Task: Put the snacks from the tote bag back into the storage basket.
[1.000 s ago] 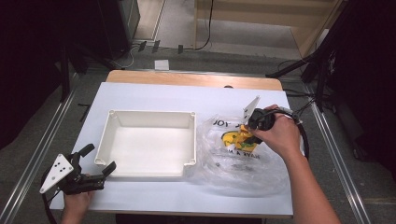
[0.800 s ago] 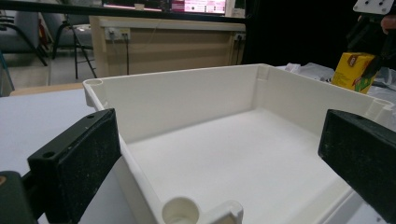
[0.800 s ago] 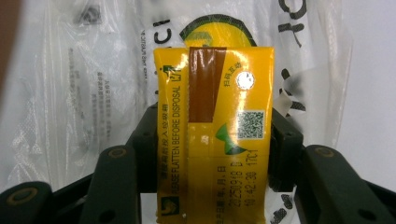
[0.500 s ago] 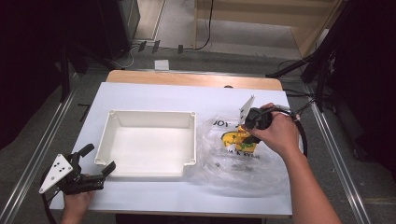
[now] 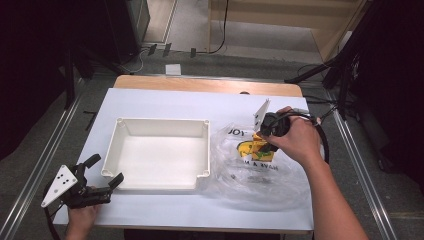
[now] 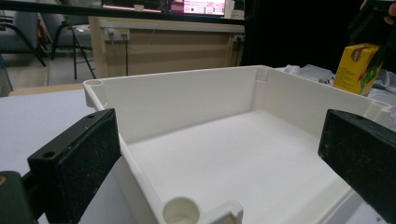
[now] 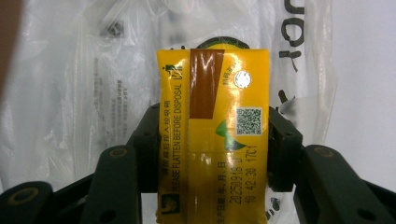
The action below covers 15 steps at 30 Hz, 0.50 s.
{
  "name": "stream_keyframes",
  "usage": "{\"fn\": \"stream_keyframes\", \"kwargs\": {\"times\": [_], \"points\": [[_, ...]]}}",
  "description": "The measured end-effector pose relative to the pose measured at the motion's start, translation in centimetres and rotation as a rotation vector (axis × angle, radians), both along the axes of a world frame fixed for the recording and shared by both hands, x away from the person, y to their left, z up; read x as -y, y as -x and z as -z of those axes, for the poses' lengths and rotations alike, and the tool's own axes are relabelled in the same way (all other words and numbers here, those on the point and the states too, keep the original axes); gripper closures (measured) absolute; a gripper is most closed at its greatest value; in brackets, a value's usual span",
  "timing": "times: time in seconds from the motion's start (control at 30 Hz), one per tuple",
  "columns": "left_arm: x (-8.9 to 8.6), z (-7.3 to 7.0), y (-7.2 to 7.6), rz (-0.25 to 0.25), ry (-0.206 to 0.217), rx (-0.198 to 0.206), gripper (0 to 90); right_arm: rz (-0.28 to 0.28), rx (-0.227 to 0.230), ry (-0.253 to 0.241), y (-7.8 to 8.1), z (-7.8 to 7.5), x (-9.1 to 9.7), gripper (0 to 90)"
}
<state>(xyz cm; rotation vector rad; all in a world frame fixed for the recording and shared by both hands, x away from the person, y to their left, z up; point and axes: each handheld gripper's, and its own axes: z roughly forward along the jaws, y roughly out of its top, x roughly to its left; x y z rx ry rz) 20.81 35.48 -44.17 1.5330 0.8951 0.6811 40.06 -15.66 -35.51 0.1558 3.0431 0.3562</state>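
My right gripper (image 7: 212, 154) is clamped on a small yellow drink carton (image 7: 214, 135): one black jaw presses each side of it, and the carton's top face, with its foil straw spot and printed code, points toward the gripper's camera. In the high view, my right hand (image 5: 295, 140) holds this gripper (image 5: 260, 146) over a crumpled clear plastic bag with black lettering (image 5: 260, 175), which lies on the white table top (image 5: 165, 102) just right of the tray. The carton (image 5: 251, 149) sits above the bag's left part, near the tray's right wall.

My left gripper (image 5: 102, 177) stands open with nothing between its jaws. It rests at the near left corner of the table, aimed across the shallow white rectangular plastic tray (image 5: 157, 155). In the left gripper view, the tray's near corner (image 6: 205, 212) lies between the two spread jaws, and the yellow carton (image 6: 357, 67) appears beyond the far wall.
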Motion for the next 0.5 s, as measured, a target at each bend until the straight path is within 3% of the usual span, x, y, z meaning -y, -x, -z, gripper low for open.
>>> {"fn": "stream_keyframes", "kwargs": {"times": [0.5], "points": [[-0.1,0.0,0.0,0.004,0.007,0.002,0.0,-0.035,0.007,-0.009,0.0,-2.1,-1.7,52.1]]}}
